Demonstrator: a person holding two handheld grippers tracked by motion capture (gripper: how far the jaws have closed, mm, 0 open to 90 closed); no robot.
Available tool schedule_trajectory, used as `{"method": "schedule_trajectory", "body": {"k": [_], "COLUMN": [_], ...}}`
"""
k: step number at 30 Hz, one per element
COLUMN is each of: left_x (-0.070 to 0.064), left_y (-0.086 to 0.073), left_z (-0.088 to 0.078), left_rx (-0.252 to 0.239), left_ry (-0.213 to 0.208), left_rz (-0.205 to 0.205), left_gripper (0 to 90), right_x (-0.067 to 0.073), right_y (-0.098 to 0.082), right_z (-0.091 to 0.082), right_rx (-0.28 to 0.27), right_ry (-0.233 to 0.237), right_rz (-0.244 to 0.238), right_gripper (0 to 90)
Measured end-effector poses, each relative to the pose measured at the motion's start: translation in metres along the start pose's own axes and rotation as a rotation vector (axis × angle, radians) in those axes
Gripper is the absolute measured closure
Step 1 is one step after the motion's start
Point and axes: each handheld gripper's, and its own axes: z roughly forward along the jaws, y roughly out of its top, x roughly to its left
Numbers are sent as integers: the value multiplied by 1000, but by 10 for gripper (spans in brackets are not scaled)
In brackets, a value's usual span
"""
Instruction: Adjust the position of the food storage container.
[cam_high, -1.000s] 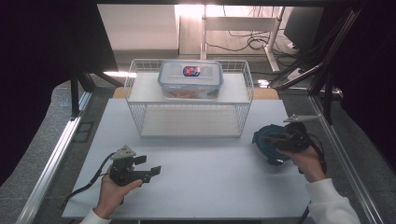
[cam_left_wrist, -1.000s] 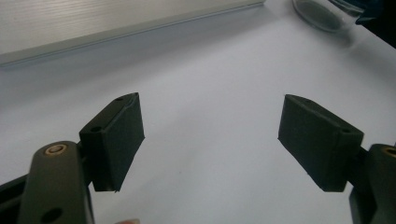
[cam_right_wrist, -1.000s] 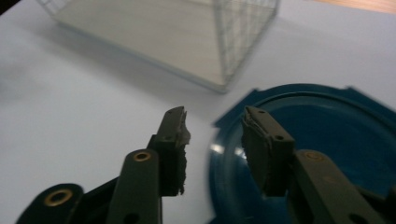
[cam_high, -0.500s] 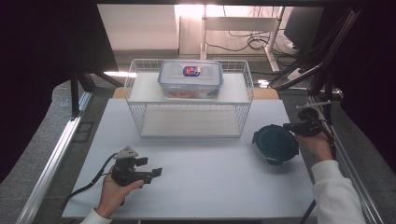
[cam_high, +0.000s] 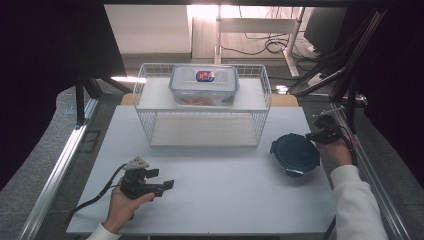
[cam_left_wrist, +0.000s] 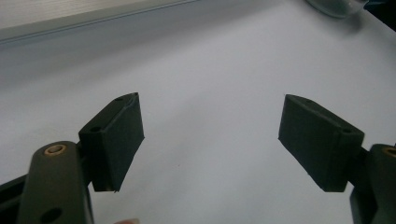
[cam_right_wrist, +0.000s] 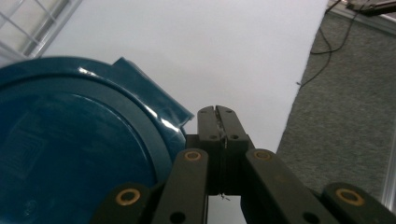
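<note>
A round dark-blue lidded container sits on the white table at the right. My right gripper is just beyond the container's right rim, close to the table's right edge. In the right gripper view its jaws are shut tight with nothing between them, beside the blue lid and its corner tab. My left gripper rests low near the front left, pointing right. Its jaws stand open over bare table, with nothing between the pads.
A white wire rack stands at the back centre, with a clear rectangular food box on its upper shelf. Metal frame rails run along both table sides. Grey carpet lies past the right edge.
My right hand has moved from over the round container to its right side, and its jaws have closed with nothing in them. The container stays on the table. The left hand has not moved.
</note>
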Motion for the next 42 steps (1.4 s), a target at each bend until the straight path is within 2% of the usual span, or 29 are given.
{"method": "schedule_trajectory", "body": {"k": [6, 9, 14, 19, 22, 26, 27, 28, 29, 30, 31, 33, 36, 42], "left_x": [0, 0, 0, 0, 0, 1, 1, 1, 2, 2, 2, 2, 2, 2], "left_y": [0, 0, 0, 0, 1, 1, 2, 2, 2, 3, 3, 3, 3, 3], "left_z": [1, 1, -1, -1, 0, 0, 0, 0, 0, 0, 1, 1, 2, 3], "left_rx": [9, 10, 3, 3, 2, 0, 0, 0, -1, -2, 1, 2, 7, 7], "left_ry": [-6, -8, -13, -19, -24, -28, -30, -34, -38, -39, -38, -39, -39, -37], "left_rz": [4, 3, -1, 1, -2, -4, -6, -12, -14, -14, -13, -14, -14, -19], "left_gripper": [215, 214, 215, 215, 215, 215, 215, 215, 215, 215, 215, 215, 215, 215], "right_x": [2, 3, 12, 23, 36, 45, 52, 52, 60, 60, 69, 73, 90, 105], "right_y": [0, 0, 0, -4, -9, -12, -15, -15, -17, -17, -19, -20, -24, -27], "right_z": [0, 0, -2, -4, -7, -9, -10, -10, -11, -11, -12, -13, -15, -18], "right_rx": [-3, -3, 7, -8, -21, -31, -43, -43, -51, -51, -57, -59, -69, -67], "right_ry": [-4, 4, 12, 8, 21, 34, 56, 56, 77, 77, 91, 97, 129, 142], "right_rz": [-54, -60, -98, -100, -114, -119, -119, -119, -122, -122, -134, -141, -161, -167], "right_gripper": [895, 896, 896, 897, 897, 897, 897, 897, 897, 897, 897, 897, 897, 897]}}
